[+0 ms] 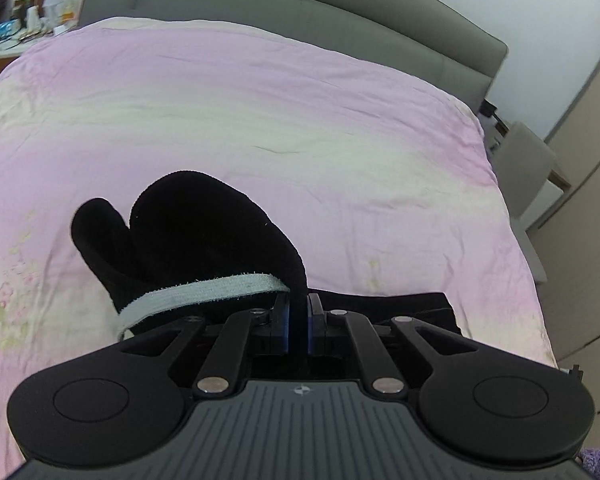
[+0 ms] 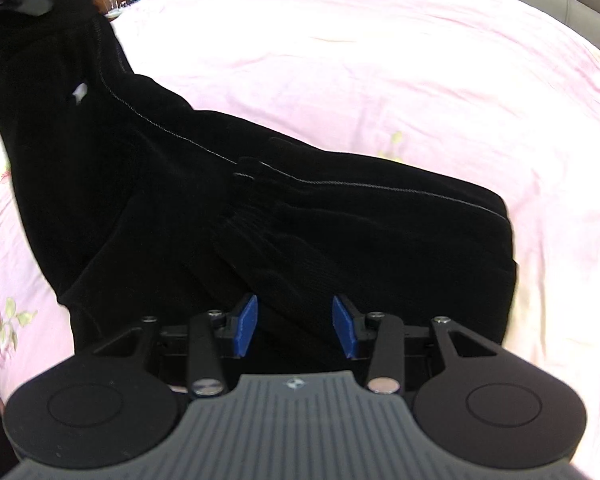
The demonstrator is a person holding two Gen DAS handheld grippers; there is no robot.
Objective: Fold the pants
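In the left wrist view, our left tool sits low in the frame, its blue pads pinched tight on a fold of the black pants. The gripped end bunches up to the centre left of the frame, with a pale grey band of its inner side turned out. A flat strip of the same cloth lies just past the tool at lower right. Beyond stretches the pink duvet of the bed, with the grey headboard across the top.

In the right wrist view, our right tool hangs low in the frame with its jaws partly apart and nothing visibly pressed between the pads; the cloth shows behind the gap, so we cannot tell whether they touch it. The pants spread from the lower centre up to the upper left corner, where one end rises off the duvet, apparently lifted by the left tool.

We judge that we are in the middle of a fold, carrying one end of the pants over the rest. Next we need to lay that end down squarely on the flat part, while the right tool steadies or takes the near edge.
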